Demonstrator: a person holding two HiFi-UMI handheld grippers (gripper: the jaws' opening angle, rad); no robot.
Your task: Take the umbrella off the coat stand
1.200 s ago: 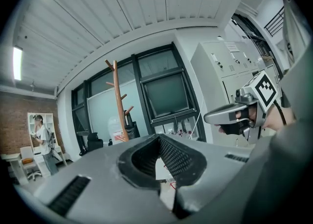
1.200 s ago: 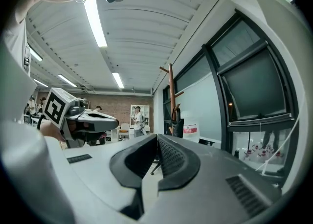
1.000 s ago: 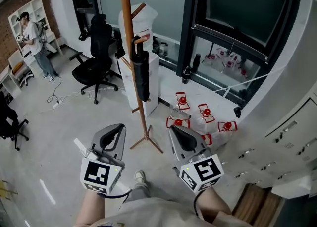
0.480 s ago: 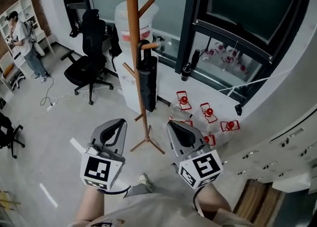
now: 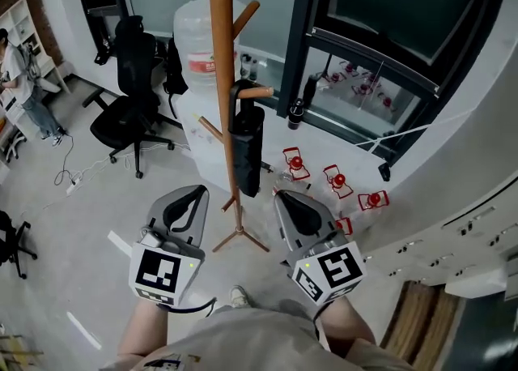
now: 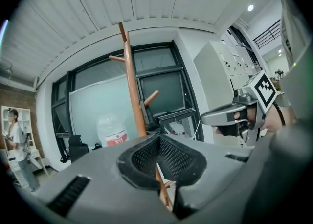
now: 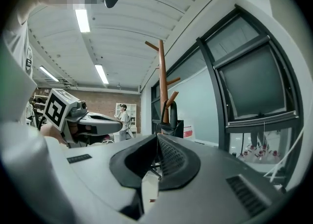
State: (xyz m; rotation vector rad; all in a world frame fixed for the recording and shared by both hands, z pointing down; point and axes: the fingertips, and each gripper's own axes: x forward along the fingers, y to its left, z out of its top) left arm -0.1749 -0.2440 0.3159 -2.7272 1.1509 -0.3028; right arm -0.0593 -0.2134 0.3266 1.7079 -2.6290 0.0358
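though shut and empty, open left gripper (image 5: 191, 192) and right gripper (image 5: 284, 194) for the stiff hooked handle (image 5: 235, 96) of the likely light, floppy black folded umbrella (image 5: 246, 151) hanging on a peg of the brown wooden coat stand (image 5: 222, 53).

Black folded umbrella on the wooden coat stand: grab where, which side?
Probably the black folded umbrella by its upper body, just under the hooked handle, from the right, clear of the wooden pole. It hangs upright off a peg; lift up and off.
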